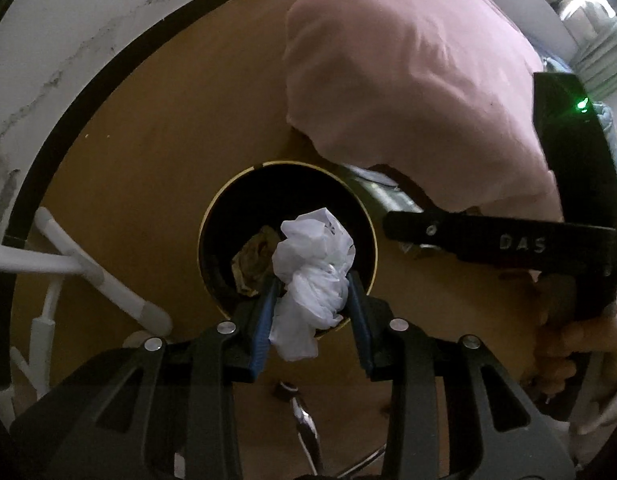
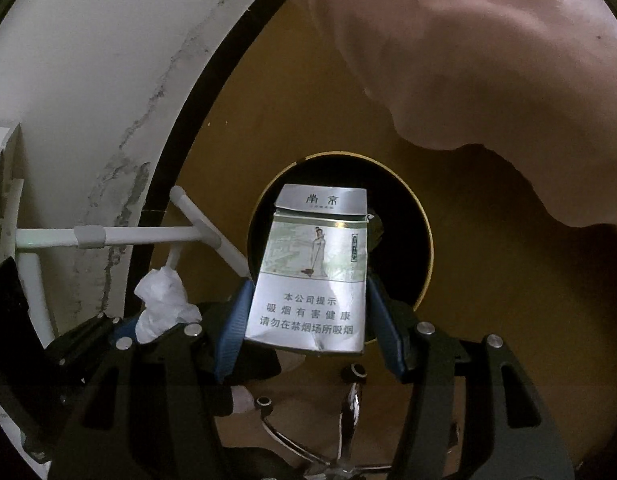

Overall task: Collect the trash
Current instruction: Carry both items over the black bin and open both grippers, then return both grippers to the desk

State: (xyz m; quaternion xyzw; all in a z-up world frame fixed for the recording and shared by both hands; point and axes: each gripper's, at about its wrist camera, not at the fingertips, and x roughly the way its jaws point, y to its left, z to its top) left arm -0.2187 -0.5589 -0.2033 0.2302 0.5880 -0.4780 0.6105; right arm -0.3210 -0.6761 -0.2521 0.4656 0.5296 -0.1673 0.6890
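Both loads over the bin (image 1: 212, 216), nothing released yet: left gripper (image 1: 312, 280) pinching crumpled tissue (image 1: 312, 264), right gripper (image 2: 308, 304) clamping cigarette pack (image 2: 312, 276)

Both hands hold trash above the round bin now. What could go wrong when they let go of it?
1. The crumpled white tissue in the left hand-held gripper hangs partly over the bin rim, so it may drop outside.
2. The cigarette pack in the right hand-held gripper may snag on a pad and fall askew.
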